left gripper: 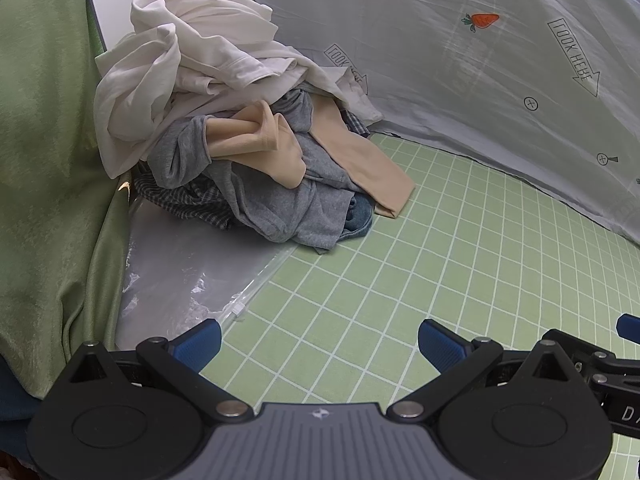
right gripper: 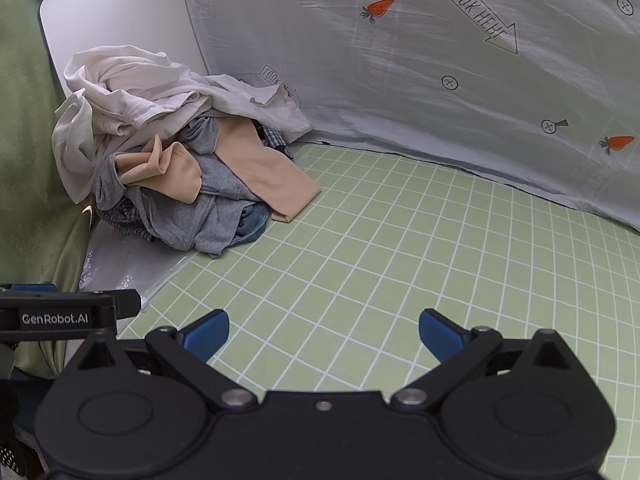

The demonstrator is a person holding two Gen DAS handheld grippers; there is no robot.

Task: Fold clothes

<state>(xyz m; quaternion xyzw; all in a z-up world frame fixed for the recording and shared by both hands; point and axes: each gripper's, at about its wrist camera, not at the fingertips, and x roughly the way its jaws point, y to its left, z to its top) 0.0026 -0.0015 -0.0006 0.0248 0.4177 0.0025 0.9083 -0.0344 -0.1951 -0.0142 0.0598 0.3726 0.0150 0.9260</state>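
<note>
Between both spread, empty jaws: bare green checked cloth (right gripper: 400, 260) only. Left gripper (left gripper: 319, 340) and right gripper (right gripper: 324, 330) side by side, well short of crumpled clothes heap (left gripper: 224, 140) at far left corner, unfolded; stage unclear

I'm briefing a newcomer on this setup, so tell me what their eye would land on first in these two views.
First, the heap of unfolded clothes in the far left corner of the green checked cloth, a white garment on top, grey and beige ones beneath. Next, the pale backdrop sheet behind it, printed with orange carrots. Nearest the cameras, the left tool and right tool hang open and empty above the cloth.
</note>
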